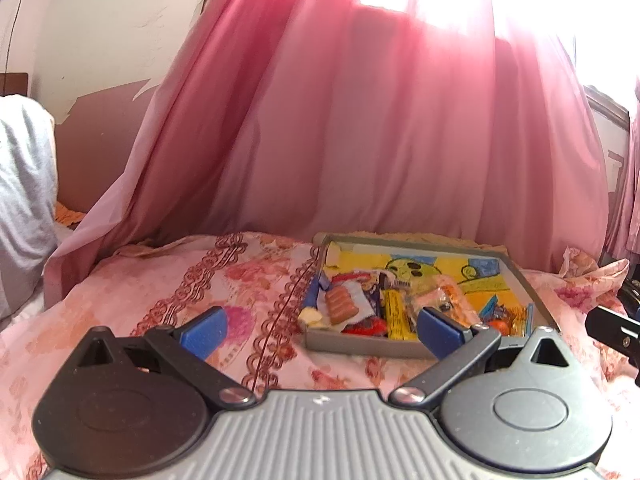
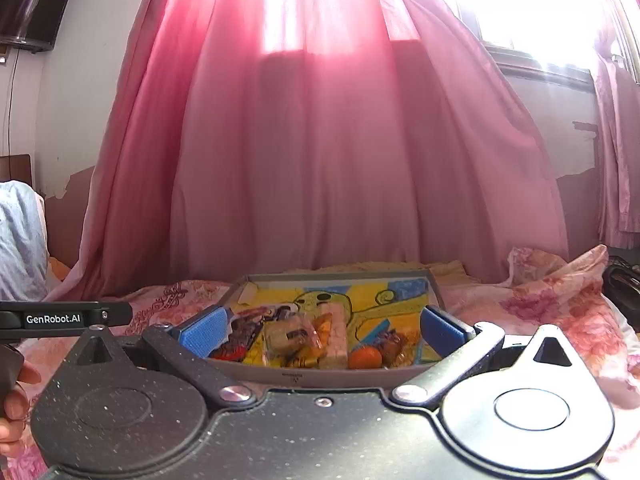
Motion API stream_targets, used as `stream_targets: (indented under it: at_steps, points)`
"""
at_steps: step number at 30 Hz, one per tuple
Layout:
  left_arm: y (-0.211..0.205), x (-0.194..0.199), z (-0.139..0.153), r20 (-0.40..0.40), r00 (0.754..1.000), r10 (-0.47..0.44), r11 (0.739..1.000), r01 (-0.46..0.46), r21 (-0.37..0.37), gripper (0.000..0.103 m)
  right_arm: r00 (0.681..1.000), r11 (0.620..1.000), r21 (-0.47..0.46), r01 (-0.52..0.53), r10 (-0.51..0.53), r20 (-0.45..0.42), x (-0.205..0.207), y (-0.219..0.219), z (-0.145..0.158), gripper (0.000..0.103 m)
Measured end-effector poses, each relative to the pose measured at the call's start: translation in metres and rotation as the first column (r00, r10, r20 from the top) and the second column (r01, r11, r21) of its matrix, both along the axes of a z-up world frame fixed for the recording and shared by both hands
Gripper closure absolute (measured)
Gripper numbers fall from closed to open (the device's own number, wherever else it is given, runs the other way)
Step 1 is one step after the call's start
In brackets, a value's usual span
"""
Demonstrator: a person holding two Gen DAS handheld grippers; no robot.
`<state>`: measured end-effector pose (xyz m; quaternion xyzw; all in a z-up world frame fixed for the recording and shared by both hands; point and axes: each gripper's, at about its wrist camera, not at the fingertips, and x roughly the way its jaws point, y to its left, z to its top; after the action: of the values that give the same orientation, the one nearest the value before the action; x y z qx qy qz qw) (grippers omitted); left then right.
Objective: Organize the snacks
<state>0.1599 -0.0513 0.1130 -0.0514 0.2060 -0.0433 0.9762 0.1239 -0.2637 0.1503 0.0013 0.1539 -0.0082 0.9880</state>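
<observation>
A grey tray (image 1: 352,345) with a yellow cartoon picture inside lies on the pink floral bedspread. Wrapped snacks are heaped in its near half: a brown chocolate bar (image 1: 341,306), a yellow bar (image 1: 396,314), an orange sweet (image 2: 365,357) and a pale wafer pack (image 2: 335,338). My left gripper (image 1: 320,326) hovers open just before the tray's near left corner, holding nothing. My right gripper (image 2: 322,330) stands open at the tray's (image 2: 320,378) near rim, its blue fingers (image 2: 204,332) flanking the snack pile without touching it.
A pink curtain (image 1: 360,140) hangs right behind the bed, with a bright window above. The bedspread (image 1: 160,280) stretches left of the tray. A grey cloth bundle (image 1: 24,200) sits far left. A hand (image 2: 16,400) holds the left gripper's handle. A dark object (image 2: 624,292) lies at the right edge.
</observation>
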Motion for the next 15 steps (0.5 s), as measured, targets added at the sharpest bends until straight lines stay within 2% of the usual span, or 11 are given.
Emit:
stream_targets:
  at_steps: [15]
  points:
    - [0.001, -0.045, -0.019, -0.005, 1.000, 0.006, 1.000, -0.006, 0.028, 0.000, 0.999, 0.999, 0.031, 0.031, -0.030, -0.038, -0.045, -0.001, -0.021, 0.001]
